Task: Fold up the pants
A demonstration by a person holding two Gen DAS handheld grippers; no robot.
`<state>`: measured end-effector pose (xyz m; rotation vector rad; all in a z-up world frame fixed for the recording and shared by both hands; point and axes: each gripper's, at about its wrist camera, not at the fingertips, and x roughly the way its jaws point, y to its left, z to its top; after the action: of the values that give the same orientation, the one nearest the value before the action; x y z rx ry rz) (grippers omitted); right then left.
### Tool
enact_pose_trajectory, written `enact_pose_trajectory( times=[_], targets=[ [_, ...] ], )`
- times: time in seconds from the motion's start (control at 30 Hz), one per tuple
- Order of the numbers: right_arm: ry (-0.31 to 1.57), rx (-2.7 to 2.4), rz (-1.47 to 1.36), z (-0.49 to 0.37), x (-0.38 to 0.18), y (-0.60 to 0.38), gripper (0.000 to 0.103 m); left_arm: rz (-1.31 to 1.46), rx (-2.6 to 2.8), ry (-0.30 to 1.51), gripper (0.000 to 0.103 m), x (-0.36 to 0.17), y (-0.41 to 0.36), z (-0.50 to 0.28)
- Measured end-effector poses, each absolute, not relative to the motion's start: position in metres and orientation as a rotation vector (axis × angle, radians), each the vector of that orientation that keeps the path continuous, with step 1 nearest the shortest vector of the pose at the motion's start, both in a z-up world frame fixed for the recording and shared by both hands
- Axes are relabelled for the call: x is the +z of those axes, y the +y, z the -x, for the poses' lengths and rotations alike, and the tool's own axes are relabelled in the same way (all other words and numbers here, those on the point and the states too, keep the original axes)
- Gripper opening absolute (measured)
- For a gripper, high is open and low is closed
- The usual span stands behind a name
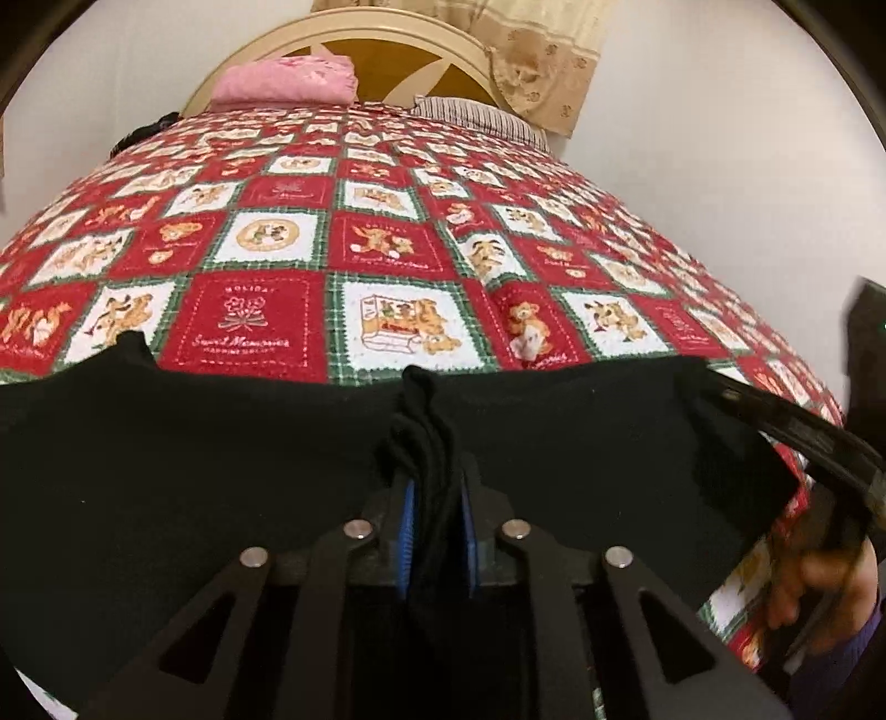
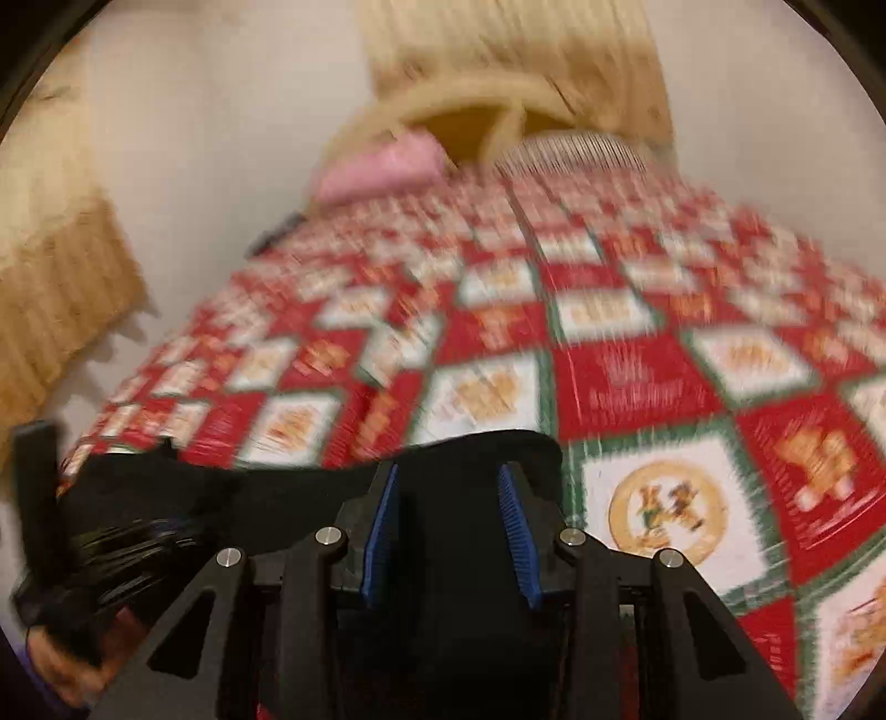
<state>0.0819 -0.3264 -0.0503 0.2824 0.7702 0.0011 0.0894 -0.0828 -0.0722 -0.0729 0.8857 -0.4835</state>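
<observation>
The black pants (image 1: 221,454) lie across the near end of a bed with a red, white and green patchwork quilt (image 1: 387,238). My left gripper (image 1: 434,476) is shut on a bunched fold of the pants' far edge, with black cloth between its blue pads (image 1: 408,520). The right wrist view is motion-blurred. There my right gripper (image 2: 448,498) is open, its blue pads (image 2: 382,526) apart over the right end of the pants (image 2: 266,498). I cannot tell if cloth lies between them. The other gripper shows at the right edge of the left wrist view (image 1: 819,443).
A pink pillow (image 1: 288,83) and a striped pillow (image 1: 482,116) lie at the head of the bed by a cream and wood headboard (image 1: 387,44). A beige curtain (image 1: 542,55) hangs behind. White walls flank the bed.
</observation>
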Motion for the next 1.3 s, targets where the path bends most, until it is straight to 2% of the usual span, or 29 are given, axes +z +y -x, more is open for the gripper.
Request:
enact_pose_trajectory(
  times=[0.1, 0.17, 0.2, 0.23, 0.37, 0.47, 0.53, 0.6, 0.83, 0.93, 1.23, 1.27, 1.3],
  targets=[
    [0.776, -0.012, -0.315, -0.091, -0.056, -0.333, 0.038, 0.081, -0.490, 0.898, 0.032, -0.070, -0.073, -0.088],
    [0.769, -0.016, -0.307, -0.091, -0.055, -0.332, 0.038, 0.068, -0.469, 0.896, 0.044, -0.066, -0.066, -0.083],
    [0.764, -0.017, -0.294, -0.091, -0.055, -0.331, 0.038, 0.052, -0.438, 0.889, 0.055, -0.063, -0.063, -0.080],
    [0.761, -0.017, -0.288, -0.092, -0.055, -0.330, 0.038, 0.043, -0.422, 0.886, 0.059, -0.062, -0.063, -0.079],
    [0.729, 0.014, -0.314, -0.088, -0.049, -0.334, 0.039, 0.043, -0.418, 0.885, 0.059, -0.052, -0.058, -0.075],
    [0.631, 0.045, -0.296, -0.067, -0.031, -0.331, 0.039, 0.025, -0.451, 0.836, 0.060, -0.035, -0.064, -0.075],
    [0.607, 0.054, -0.227, -0.052, -0.021, -0.321, 0.039, 0.015, -0.476, 0.794, 0.070, -0.024, -0.073, -0.077],
    [0.606, 0.061, -0.179, -0.038, -0.017, -0.313, 0.039, -0.007, -0.490, 0.760, 0.073, -0.018, -0.086, -0.080],
    [0.690, 0.045, -0.148, -0.007, -0.045, -0.301, 0.039, -0.098, -0.529, 0.820, 0.073, -0.049, -0.135, -0.088],
    [0.671, 0.041, -0.165, 0.002, -0.054, -0.303, 0.039, -0.137, -0.485, 0.843, 0.073, -0.063, -0.137, -0.086],
    [0.666, 0.017, -0.178, 0.002, -0.055, -0.299, 0.040, -0.174, -0.463, 0.841, 0.073, -0.053, -0.130, -0.082],
    [0.669, 0.011, -0.183, 0.002, -0.053, -0.299, 0.040, -0.174, -0.450, 0.838, 0.074, -0.052, -0.128, -0.083],
    [0.670, 0.003, -0.198, 0.003, -0.050, -0.298, 0.040, -0.178, -0.424, 0.831, 0.079, -0.048, -0.123, -0.083]
  ],
)
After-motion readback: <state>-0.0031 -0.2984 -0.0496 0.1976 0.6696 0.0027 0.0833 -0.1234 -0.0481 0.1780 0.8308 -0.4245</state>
